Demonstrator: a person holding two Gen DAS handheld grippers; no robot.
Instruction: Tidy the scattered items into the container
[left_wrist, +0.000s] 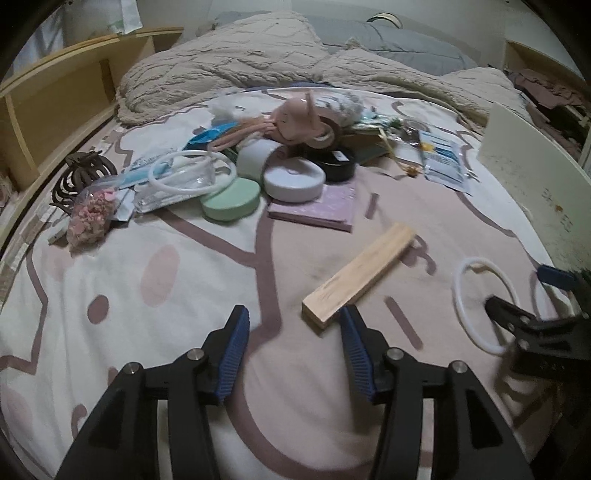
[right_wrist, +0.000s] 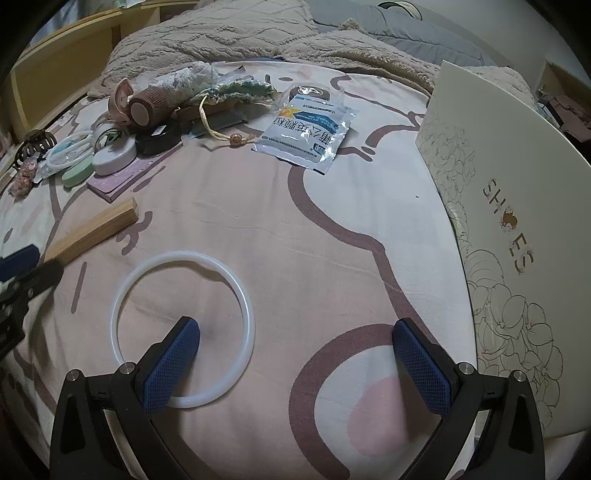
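Nearest in the right wrist view: right gripper (right_wrist: 295, 354), spread wide and grasping nothing, low over the bed sheet (right_wrist: 332, 229). One blue finger pad (right_wrist: 171, 365) planted inside the white ring (right_wrist: 242, 295), which lies flat on the sheet, the near arc of the ring passing under that finger; the other pad well outside the ring, toward the shoe box (right_wrist: 517, 206). Shoe box standing just to the right, lettered SHOES, its inside hidden.

Nearest in the left wrist view: left gripper (left_wrist: 293, 332), likewise released, holding nothing, hovering over the sheet with its right fingertip just beside the near end of the wooden block (left_wrist: 360, 273); contact cannot be told. Block lying flat and slanted, apart from the ring.

Farther out: purple notebook (left_wrist: 317, 208) under a round white case (left_wrist: 294, 181), a green case (left_wrist: 231, 199) touching beside it, a black tin (left_wrist: 338, 166) behind. To the left, a second white ring (left_wrist: 192, 173) over clear packets, a bag of pink bits (left_wrist: 92, 216), a dark hair claw (left_wrist: 83, 173). Toward the box, a printed sachet (right_wrist: 308, 136). Beyond everything, a rumpled beige blanket (left_wrist: 229, 62).
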